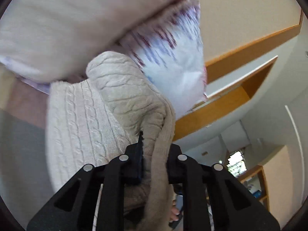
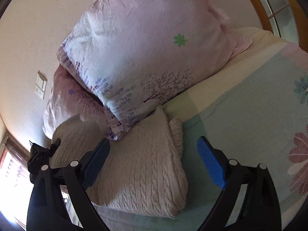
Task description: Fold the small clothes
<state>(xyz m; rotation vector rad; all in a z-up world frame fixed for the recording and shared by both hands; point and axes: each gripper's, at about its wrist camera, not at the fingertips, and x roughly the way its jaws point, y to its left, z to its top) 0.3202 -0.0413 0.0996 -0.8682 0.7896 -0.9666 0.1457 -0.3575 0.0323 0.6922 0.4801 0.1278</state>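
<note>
A beige cable-knit sweater [image 2: 138, 165] lies folded on the bed, its far edge against the pillows. My right gripper [image 2: 154, 154] is open just above it, blue pads spread to either side. My left gripper [image 1: 154, 154] is shut on the sweater's edge [image 1: 115, 104], the knit bunched between its fingers. The left gripper also shows in the right wrist view [image 2: 44, 150] at the sweater's far left corner.
Two pink floral pillows [image 2: 146, 57] are stacked at the head of the bed; one overhangs the sweater. A pastel floral bedsheet [image 2: 250, 115] covers the bed. A wall switch [image 2: 41, 84] is on the left wall. Wooden frames [image 1: 240, 44] and shelves [image 1: 254, 182] show.
</note>
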